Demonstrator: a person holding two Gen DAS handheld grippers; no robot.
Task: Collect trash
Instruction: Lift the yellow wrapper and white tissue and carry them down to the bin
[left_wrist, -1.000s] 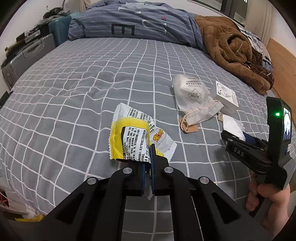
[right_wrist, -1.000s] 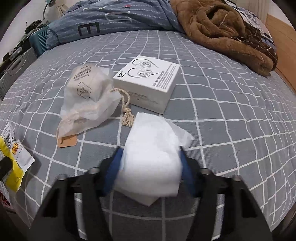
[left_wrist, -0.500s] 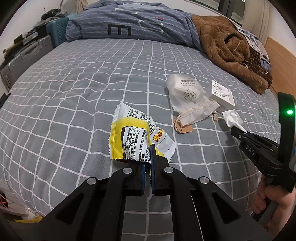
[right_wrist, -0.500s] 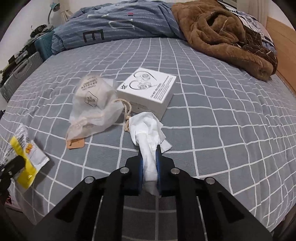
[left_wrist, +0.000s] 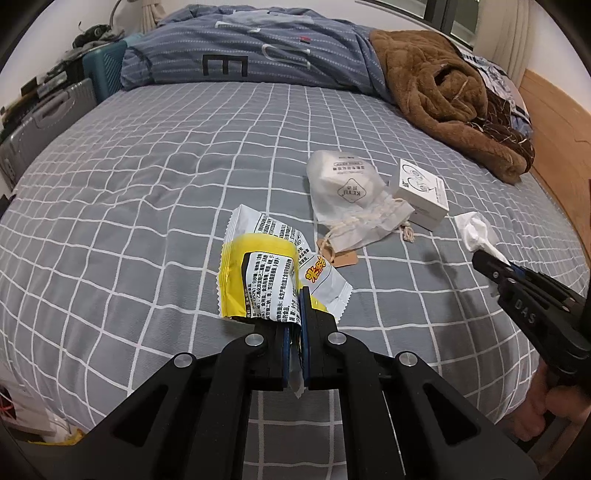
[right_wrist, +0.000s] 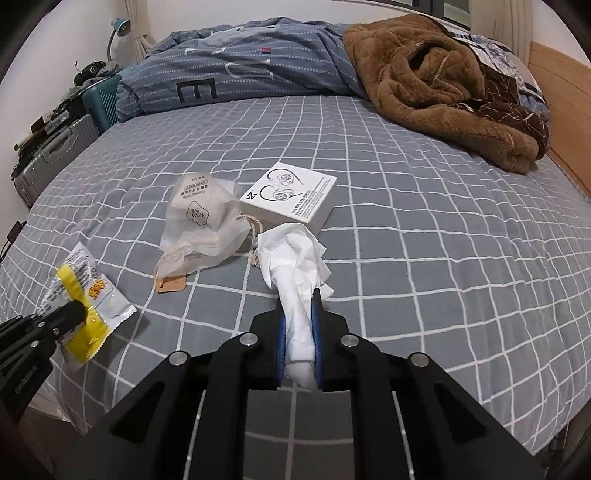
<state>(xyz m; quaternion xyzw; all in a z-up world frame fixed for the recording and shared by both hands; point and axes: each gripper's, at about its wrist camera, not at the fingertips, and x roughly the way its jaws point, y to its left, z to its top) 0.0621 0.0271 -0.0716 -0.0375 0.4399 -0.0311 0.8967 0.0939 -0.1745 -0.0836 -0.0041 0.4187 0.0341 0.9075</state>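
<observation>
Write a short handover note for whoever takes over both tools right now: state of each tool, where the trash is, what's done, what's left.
Left tool: shut on the yellow snack wrapper.
Right tool: shut on the white tissue, held off the bed.
Done: both pieces gripped.
Left: drop both; no bin in view. The plastic pouch and white box lie on the bed.

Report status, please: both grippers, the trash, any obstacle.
Left gripper shut on yellow snack wrapper. Right gripper shut on white tissue. Plastic pouch and white earphone box lie on the bed. Nothing in the way.
</observation>
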